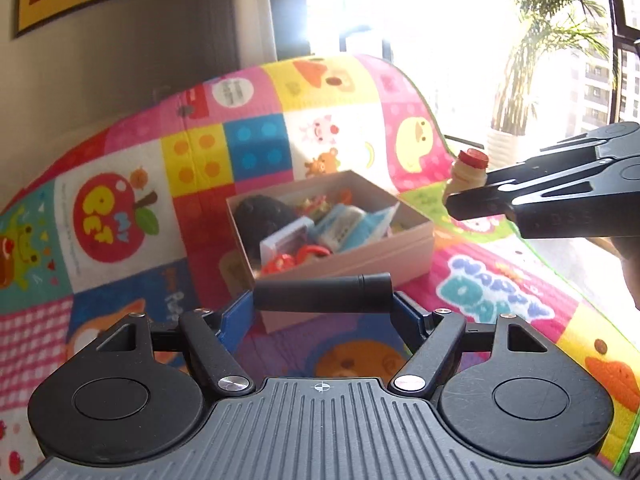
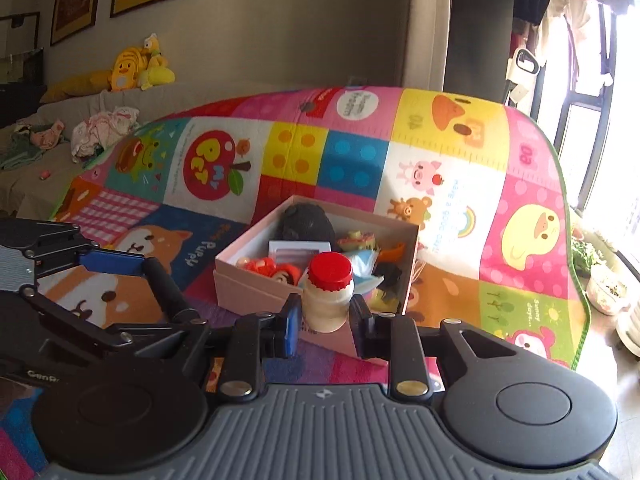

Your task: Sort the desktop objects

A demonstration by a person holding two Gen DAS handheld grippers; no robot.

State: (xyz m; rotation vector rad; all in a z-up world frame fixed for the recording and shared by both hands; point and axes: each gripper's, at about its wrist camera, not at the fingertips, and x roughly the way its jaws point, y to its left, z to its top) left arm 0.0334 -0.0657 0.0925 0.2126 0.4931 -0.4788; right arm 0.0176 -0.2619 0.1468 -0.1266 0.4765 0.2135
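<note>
Two handheld grippers raised over a bright patchwork play mat [image 2: 452, 184] printed with cartoon animals. Left gripper [image 1: 322, 294] clamped across a black cylinder [image 1: 322, 293], held crosswise at the centre of the left view, one blue pad [image 1: 234, 320] visible against its end. Right gripper [image 2: 326, 316] closed on a small white bottle [image 2: 326, 304] with a red cap, upright at lower centre of the right view; same bottle seen at right edge of the left view [image 1: 466, 178]. Beyond both, an open pink cardboard box [image 2: 256, 284] resting on the mat, crowded with small toys, a dark rounded object at its far corner. Yellow plush toys [image 2: 138, 66] at upper left. Bright window at right.
</note>
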